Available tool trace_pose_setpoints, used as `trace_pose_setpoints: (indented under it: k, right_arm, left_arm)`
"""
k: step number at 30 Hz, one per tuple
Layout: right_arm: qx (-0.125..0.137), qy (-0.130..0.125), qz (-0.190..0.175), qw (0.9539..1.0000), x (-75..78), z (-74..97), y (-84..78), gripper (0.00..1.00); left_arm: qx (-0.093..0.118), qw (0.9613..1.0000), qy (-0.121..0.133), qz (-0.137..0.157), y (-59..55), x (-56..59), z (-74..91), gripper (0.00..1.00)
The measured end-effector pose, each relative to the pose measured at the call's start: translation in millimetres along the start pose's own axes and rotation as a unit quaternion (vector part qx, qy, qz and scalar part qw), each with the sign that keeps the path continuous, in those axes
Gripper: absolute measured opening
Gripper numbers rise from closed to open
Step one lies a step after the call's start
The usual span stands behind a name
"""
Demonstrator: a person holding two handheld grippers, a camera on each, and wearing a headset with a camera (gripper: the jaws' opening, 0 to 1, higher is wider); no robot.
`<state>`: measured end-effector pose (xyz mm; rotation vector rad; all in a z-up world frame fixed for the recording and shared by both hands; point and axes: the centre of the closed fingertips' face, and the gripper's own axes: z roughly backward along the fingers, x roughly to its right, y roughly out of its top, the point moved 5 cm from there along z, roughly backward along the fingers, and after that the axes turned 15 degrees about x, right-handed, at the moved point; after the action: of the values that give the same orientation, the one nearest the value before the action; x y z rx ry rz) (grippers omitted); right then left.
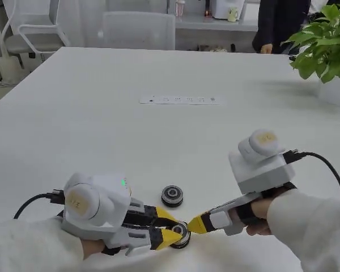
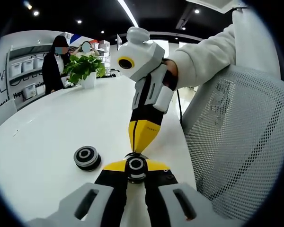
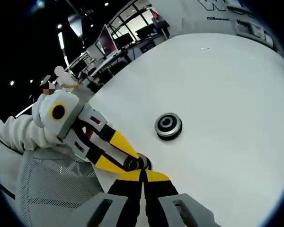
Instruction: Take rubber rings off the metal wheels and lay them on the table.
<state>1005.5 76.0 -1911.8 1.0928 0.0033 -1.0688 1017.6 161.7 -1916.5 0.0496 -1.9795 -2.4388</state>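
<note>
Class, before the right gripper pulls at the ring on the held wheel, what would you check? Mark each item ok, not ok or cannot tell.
1. Left gripper clamps the small metal wheel with black rubber ring: ok.
2. Right gripper fingers shut, tips at that wheel's rim: ok.
3. Right fingers actually pinch the ring: cannot tell.
4. Second black-ringed metal wheel lies apart from both grippers: ok.
5. Bare white table beside the grippers for laying the ring: ok.
</note>
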Motion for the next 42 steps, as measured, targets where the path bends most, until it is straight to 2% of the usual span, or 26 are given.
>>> trace_pose_setpoints:
  k: [33,42]
  right_arm:
    - [0.01,0.014,-0.022,0.9996,-2.4,0.2,3.0,0.0]
    - [0.01,0.017,-0.018,0.9996,-4.1,-0.7,3.7,0.0]
  left_arm:
    - [-0.001,1.0,0.002,-0.001,0.6,-0.5,0.7,0.08]
    - [-0.003,1.0,0.001,-0.003,0.5,-0.7,0.5,0.08]
